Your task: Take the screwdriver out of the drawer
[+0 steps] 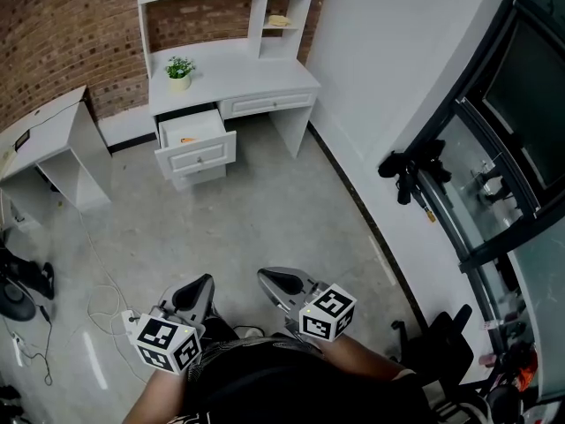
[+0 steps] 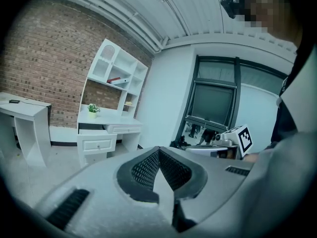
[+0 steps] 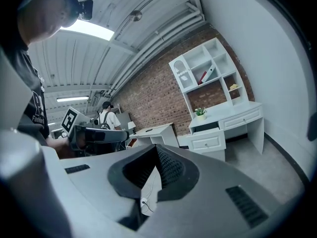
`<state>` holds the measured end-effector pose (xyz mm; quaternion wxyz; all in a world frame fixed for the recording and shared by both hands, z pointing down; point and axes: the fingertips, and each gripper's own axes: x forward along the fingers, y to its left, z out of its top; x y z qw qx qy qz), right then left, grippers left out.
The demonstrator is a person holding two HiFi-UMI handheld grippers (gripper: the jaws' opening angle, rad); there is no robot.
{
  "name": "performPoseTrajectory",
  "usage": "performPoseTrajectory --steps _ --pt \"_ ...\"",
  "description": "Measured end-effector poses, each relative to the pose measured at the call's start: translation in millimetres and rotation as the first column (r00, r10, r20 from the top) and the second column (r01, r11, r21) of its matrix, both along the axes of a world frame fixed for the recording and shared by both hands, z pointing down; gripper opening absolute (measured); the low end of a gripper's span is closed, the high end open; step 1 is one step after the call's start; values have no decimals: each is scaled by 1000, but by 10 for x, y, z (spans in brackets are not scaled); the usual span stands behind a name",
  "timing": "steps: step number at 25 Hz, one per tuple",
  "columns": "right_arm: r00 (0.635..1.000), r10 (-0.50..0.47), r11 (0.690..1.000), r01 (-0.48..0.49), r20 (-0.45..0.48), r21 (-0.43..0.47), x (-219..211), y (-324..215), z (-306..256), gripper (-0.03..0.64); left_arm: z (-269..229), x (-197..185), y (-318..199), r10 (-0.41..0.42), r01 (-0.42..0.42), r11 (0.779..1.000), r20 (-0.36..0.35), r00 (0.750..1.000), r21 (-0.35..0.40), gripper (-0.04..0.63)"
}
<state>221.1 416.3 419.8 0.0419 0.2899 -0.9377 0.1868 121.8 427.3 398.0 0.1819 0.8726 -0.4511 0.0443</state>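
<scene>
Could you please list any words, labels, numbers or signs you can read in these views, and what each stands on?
No text reads clearly.
The left marker cube and right marker cube: black-and-white square patterns only, no letters.
The black shirt: white print, too small to read.
The orange item in the open drawer: no legible label.

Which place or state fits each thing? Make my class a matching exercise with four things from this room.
Things:
1 drawer
2 potted plant
3 side table
4 left gripper

Places or states:
A standing on the desk top
B jaws together, nothing held
C pulled open
D by the brick wall, left of the desk in the head view

Pairs: 1-C; 2-A; 3-D; 4-B
</scene>
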Motion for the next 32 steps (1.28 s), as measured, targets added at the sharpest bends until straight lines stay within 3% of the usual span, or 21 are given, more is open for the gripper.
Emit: performPoseTrajectory --steps 16,32 --pt "999 -16 999 15 -38 -31 -184 -629 80 5 83 -178 -655 -5 5 1000 -7 1000 -30 17" --pt "998 -3 999 1 -58 -32 -646 -1637 18 6 7 -613 -1741 12 -13 1000 -18 1000 -27 17"
